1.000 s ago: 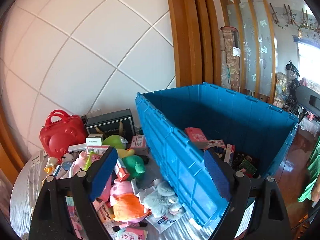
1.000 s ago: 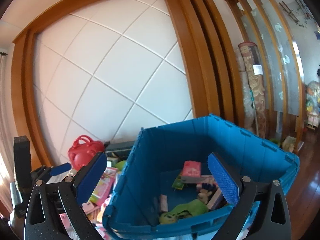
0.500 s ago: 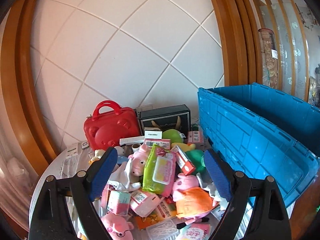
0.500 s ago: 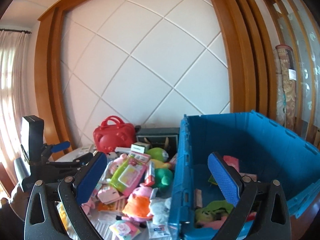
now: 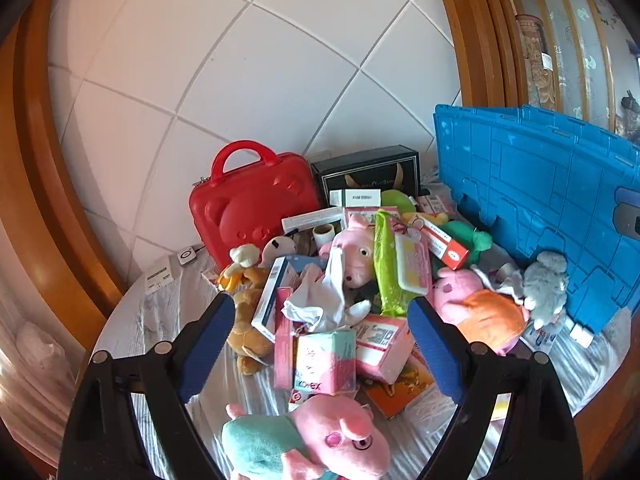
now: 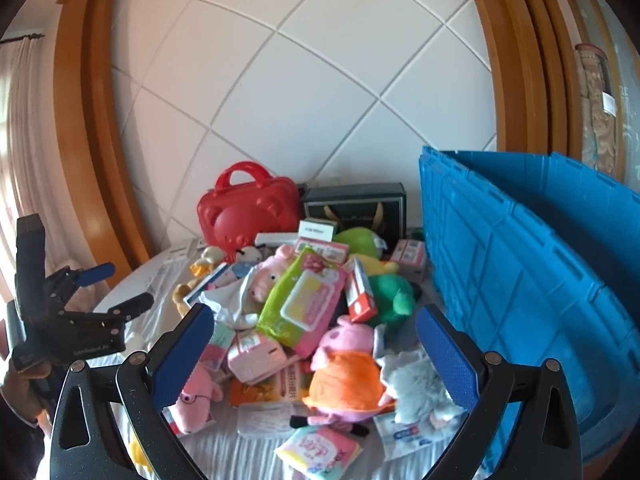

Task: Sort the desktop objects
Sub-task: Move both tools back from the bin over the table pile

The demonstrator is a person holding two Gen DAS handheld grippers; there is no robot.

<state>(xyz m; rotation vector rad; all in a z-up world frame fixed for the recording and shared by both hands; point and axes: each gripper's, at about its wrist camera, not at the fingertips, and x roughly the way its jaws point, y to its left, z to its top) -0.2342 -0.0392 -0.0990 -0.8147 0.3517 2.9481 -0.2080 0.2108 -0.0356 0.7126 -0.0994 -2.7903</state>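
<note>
Both grippers have swung from the blue plastic crate (image 6: pixel 520 280) toward the heaped toys and boxes (image 5: pixel 360 300); left gripper (image 5: pixel 320 320) and right gripper (image 6: pixel 316 332) gape wide, empty. Most sorting looks undone.

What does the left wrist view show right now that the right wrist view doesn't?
Only the left wrist view: the brown plush bear beside the Kotex pack. Only the right wrist view: the left gripper from outside, jaws apart, and a pink-and-yellow packet at the near edge. Both: the red case, green wipes pack, orange-dressed pig plush and blue crate.
</note>
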